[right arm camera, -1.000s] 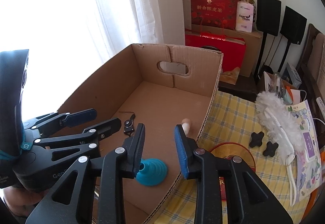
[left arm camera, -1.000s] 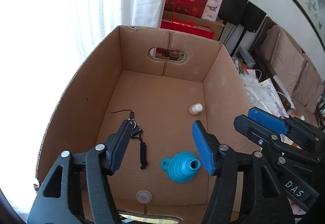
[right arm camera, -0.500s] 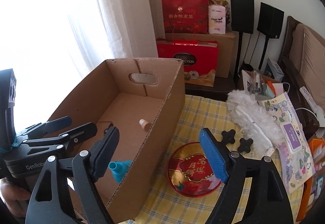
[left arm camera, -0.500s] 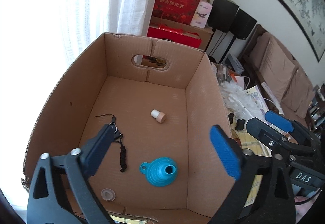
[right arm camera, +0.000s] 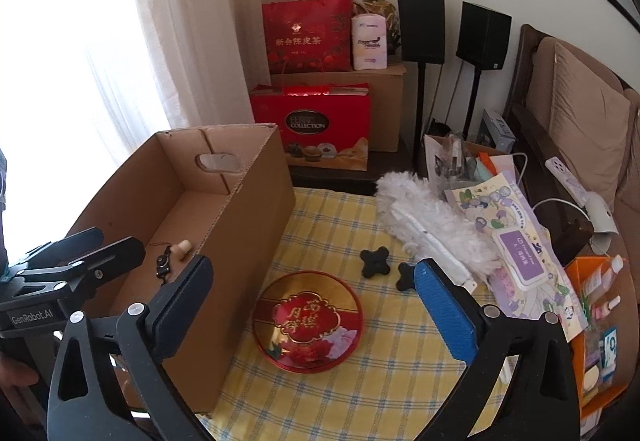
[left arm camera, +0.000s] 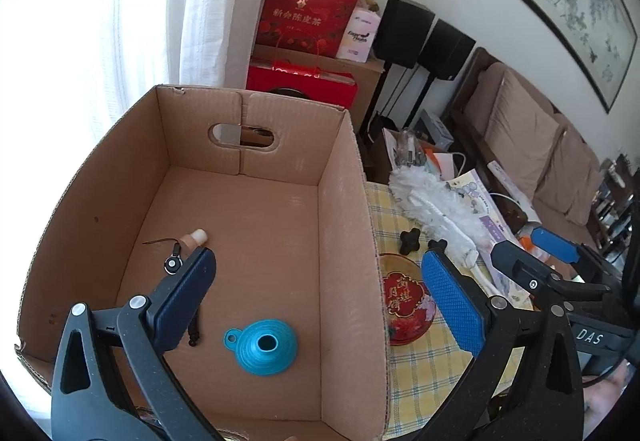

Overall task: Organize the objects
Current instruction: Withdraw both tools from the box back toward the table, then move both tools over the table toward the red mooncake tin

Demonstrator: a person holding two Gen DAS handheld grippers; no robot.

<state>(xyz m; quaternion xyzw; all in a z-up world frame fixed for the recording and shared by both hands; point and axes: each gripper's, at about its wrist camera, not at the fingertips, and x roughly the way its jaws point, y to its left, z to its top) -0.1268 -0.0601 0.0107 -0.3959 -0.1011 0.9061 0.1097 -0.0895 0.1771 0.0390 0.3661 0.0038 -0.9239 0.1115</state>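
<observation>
An open cardboard box (left arm camera: 344,209) holds a blue funnel (left arm camera: 262,345) standing mouth down, a cork stopper (left arm camera: 194,239) and a black lanyard (left arm camera: 174,263). My left gripper (left arm camera: 318,269) hovers open over the box's right wall with nothing between its fingers. My right gripper (right arm camera: 314,273) hangs over the yellow checked cloth, its jaws opening and empty, above a round red and gold tin (right arm camera: 308,321). Two black cross-shaped pieces (right arm camera: 375,261) lie beyond the tin. A white fluffy duster (right arm camera: 424,225) lies behind them.
A purple wipes pack (right arm camera: 520,255) rests on printed paper at the right. An orange box (right arm camera: 600,305) of small bottles sits at the far right edge. Red gift bags (right arm camera: 308,35), two black speakers (right arm camera: 420,27) and a brown sofa (right arm camera: 580,113) stand behind the table.
Both grippers have spread their jaws wide and drawn back to the right, away from the box interior. The cork has rolled left to the lanyard. The funnel now stands spout up.
</observation>
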